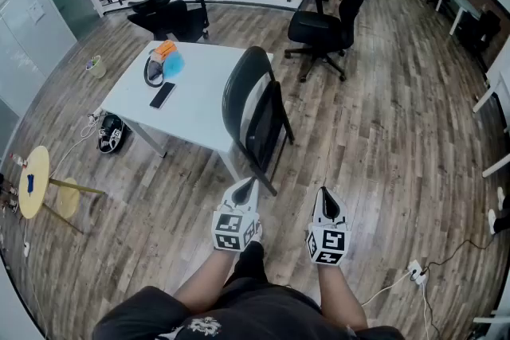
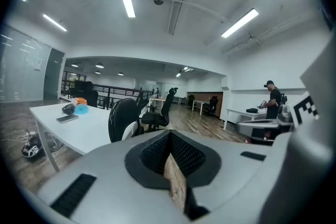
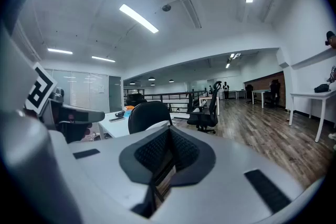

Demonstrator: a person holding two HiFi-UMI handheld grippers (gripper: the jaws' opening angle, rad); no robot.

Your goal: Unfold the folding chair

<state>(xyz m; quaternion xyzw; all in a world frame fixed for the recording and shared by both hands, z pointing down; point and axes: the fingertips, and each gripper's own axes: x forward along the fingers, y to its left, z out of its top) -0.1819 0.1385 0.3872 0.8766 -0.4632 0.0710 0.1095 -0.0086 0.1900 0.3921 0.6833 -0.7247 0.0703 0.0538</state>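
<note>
A black folding chair [image 1: 253, 111] stands folded flat, leaning against the near edge of the white table [image 1: 199, 107]. It appears ahead of the jaws as a rounded black back in the left gripper view [image 2: 123, 118] and in the right gripper view [image 3: 148, 114]. My left gripper [image 1: 248, 183] [image 2: 170, 136] is shut with nothing held, its tip close to the chair's lower leg. My right gripper [image 1: 325, 193] [image 3: 169, 131] is also shut and empty, to the right of the chair and apart from it.
On the table lie a phone [image 1: 162, 95], headphones [image 1: 151, 69] and a blue and orange item. Black office chairs [image 1: 327, 20] [image 1: 171, 16] stand beyond. A small yellow round table [image 1: 33, 181] is at the left, a power strip [image 1: 414, 271] on the floor at the right. A person [image 2: 273, 102] stands far off.
</note>
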